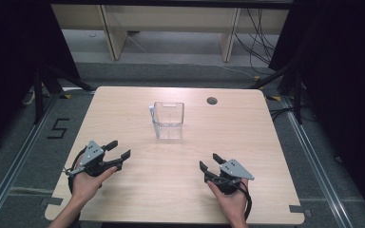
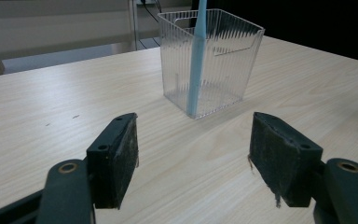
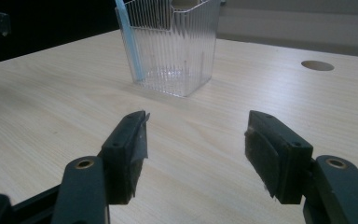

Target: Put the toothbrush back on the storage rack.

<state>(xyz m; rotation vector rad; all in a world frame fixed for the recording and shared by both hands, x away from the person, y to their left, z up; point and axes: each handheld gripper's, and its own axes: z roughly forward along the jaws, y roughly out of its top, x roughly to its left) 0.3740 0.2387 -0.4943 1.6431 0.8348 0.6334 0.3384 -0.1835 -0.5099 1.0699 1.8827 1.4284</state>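
A clear ribbed plastic bin (image 1: 169,119) stands upright near the middle of the wooden table (image 1: 138,185). A light blue stick-like item (image 2: 196,56) leans inside the bin (image 2: 214,60) against one corner; it shows too in the right gripper view (image 3: 129,42) at the bin's (image 3: 175,46) left edge. My left gripper (image 1: 118,150) is held low over the table's front left, open, nothing between its pads (image 2: 121,158). My right gripper (image 1: 209,162) is at the front right, also open and empty, its pads (image 3: 268,156) wide apart. Both point toward the bin, well short of it.
A round cable hole (image 1: 212,100) sits in the tabletop at the back right of the bin. Beyond the table are wooden desk legs (image 1: 114,33) and cables on the floor (image 1: 261,42). Dark curtains flank both sides.
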